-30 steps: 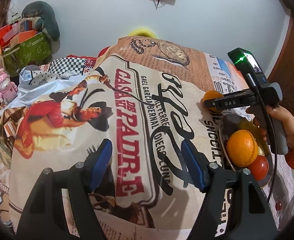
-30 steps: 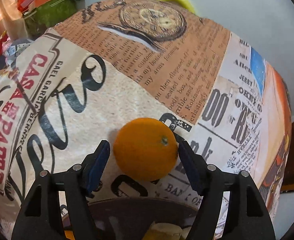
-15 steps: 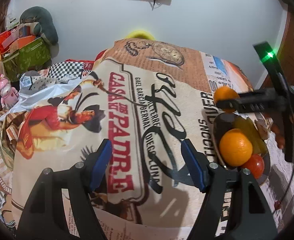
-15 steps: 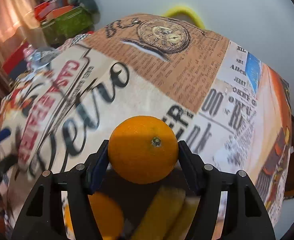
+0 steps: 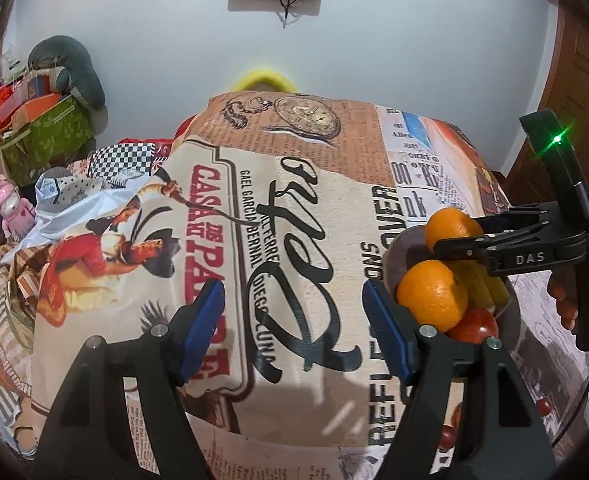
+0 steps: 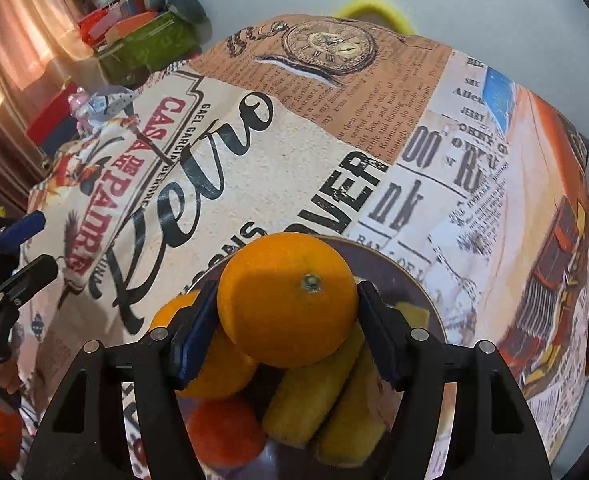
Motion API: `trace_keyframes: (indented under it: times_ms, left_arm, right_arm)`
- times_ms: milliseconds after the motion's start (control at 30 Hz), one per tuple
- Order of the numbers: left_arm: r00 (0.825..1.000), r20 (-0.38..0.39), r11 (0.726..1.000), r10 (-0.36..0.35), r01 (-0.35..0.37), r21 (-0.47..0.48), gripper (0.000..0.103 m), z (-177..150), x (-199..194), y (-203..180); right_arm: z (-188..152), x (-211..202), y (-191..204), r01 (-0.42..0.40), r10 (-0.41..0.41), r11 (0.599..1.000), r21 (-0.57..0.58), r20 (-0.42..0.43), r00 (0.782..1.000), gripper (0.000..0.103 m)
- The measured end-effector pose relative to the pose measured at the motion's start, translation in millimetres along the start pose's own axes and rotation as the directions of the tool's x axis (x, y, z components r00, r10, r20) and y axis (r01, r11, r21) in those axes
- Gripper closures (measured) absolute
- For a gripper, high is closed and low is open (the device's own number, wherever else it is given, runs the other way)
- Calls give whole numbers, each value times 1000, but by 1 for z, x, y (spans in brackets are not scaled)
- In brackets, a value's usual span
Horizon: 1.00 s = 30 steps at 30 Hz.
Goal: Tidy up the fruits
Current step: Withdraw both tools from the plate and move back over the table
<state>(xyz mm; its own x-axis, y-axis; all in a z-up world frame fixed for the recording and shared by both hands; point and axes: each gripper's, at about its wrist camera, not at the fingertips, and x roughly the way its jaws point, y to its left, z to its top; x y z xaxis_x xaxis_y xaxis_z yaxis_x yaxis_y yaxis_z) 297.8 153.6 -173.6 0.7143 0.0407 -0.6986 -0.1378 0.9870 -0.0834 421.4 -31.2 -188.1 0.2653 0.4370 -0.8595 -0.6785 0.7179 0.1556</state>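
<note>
My right gripper (image 6: 288, 332) is shut on an orange (image 6: 286, 298) and holds it just above a dark round plate (image 6: 418, 284). On the plate lie a second orange (image 6: 210, 376), bananas (image 6: 314, 396) and a red tomato (image 6: 224, 432). In the left wrist view the held orange (image 5: 448, 226) is above the plate (image 5: 394, 256), which carries the other orange (image 5: 432, 294), bananas (image 5: 486, 286) and tomato (image 5: 476, 326). My left gripper (image 5: 294, 330) is open and empty, over the tablecloth left of the plate.
A printed tablecloth (image 5: 294, 208) covers the table. Left of the table are a green box (image 5: 42, 136), a pink toy (image 5: 12, 210) and piled cloth. A white wall stands behind; a wooden door (image 5: 582, 92) is at right.
My right gripper closed on the orange, lifted it off the tablecloth and carried it back over the plate. My left gripper stayed open and shifted slightly.
</note>
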Motion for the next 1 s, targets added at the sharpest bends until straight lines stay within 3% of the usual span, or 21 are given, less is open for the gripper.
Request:
trace_keyframes:
  times_ms: [300,567,800,1000]
  left_arm:
    - [1000,13,1000,-3,2,24,32,2,-13,-21]
    - [1000,16,1000,2,-2,26,32,3,-23,-26]
    - [999,41,998,-32,30,48,32,0,-56,-46]
    - [996,38,995,-83,80,66,32,-14,-90,-69]
  right_arm:
    - [-2,-31,6,-19,23,999,-39,104,994,36]
    - [-9,-46,3,-18,17,1000,6,166,986,36]
    - [-49,-100,6,95,-99,995,32,249,963,36]
    - [-98,-152,5,144,-167,985,96,308,937,36]
